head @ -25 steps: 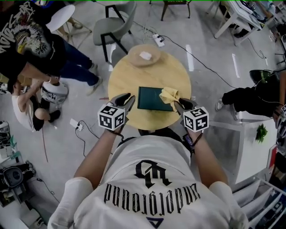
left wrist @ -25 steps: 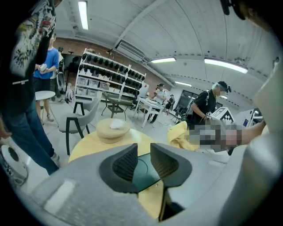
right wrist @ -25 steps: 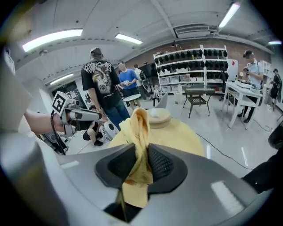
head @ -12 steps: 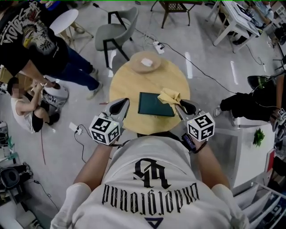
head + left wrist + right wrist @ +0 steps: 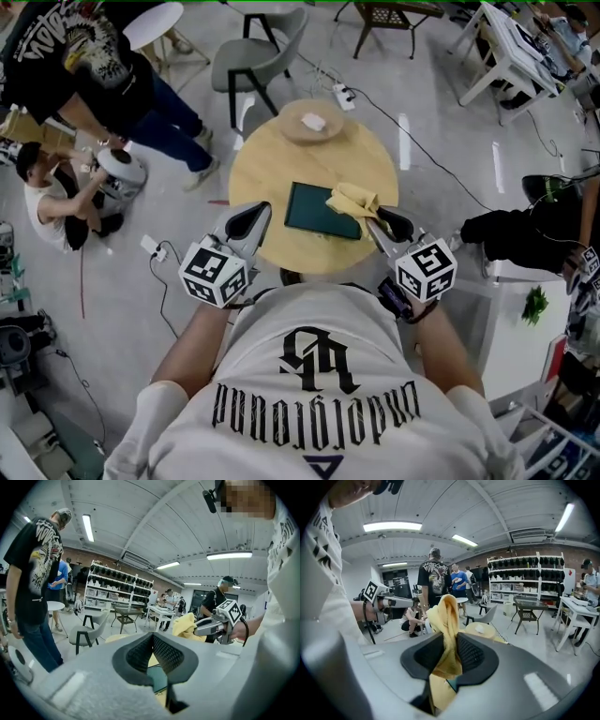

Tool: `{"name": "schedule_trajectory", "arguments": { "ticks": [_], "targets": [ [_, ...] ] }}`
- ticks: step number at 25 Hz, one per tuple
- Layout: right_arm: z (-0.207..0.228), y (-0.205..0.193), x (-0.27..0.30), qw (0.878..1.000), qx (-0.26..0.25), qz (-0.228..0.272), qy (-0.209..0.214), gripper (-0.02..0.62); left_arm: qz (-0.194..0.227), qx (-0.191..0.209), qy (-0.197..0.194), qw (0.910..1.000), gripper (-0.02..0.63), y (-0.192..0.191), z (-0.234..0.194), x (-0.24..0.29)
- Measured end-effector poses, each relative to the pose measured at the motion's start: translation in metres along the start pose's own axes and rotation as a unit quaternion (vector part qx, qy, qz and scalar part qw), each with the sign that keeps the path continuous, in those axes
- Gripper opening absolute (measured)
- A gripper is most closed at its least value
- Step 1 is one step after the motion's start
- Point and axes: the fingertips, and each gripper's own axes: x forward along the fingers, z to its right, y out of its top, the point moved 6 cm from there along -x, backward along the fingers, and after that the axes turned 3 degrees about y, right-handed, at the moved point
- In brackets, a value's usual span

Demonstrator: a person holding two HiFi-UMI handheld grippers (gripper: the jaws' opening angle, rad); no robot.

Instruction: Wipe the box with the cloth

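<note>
Pinching the yellow cloth (image 5: pixel 446 613) between its pads, the right tool (image 5: pixel 450 648) is clamped on it, with fabric bunched up above the jaws and a flap hanging below. The left tool (image 5: pixel 153 648) has its jaws pressed together with nothing in them. Each carries a cube (image 5: pixel 214 274) with black-and-white square markers, so that's two tools and two cubes. There's one cloth, plain soft yellow and crumpled. In the head view it sits over the right end of the one box (image 5: pixel 317 211), can't tell if it's touching. The box is flat and dark green, lying mid-way on the round wooden tabletop (image 5: pixel 267 169). One shallow dish (image 5: pixel 291 127) with a white lump sits at the far edge. There's gothic lettering on the wearer's white shirt (image 5: pixel 375 375), upside down, can't read it.
</note>
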Motion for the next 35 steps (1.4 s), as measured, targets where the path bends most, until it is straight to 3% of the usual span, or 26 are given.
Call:
{"name": "schedule_trajectory", "arguments": {
  "ticks": [7, 19, 26, 35],
  "targets": [
    [0.009, -0.018, -0.049, 0.998, -0.024, 0.009, 0.048, 0.089, 0.014, -0.006, 0.036, 0.9992, 0.006, -0.007, 0.079, -0.003],
    [0.008, -0.094, -0.157, 0.995, -0.025, 0.011, 0.095, 0.089, 0.01, -0.009, 0.064, 0.9978, 0.006, -0.052, 0.233, -0.019],
    [-0.011, -0.113, -0.182, 0.994, -0.024, 0.01, 0.107, 0.089, 0.0, -0.007, 0.073, 0.9973, 0.006, -0.067, 0.268, -0.044],
    [-0.075, -0.114, -0.2, 0.994, -0.04, 0.021, 0.096, 0.089, 0.021, -0.004, 0.068, 0.9974, 0.006, -0.079, 0.273, -0.116]
  ]
}}
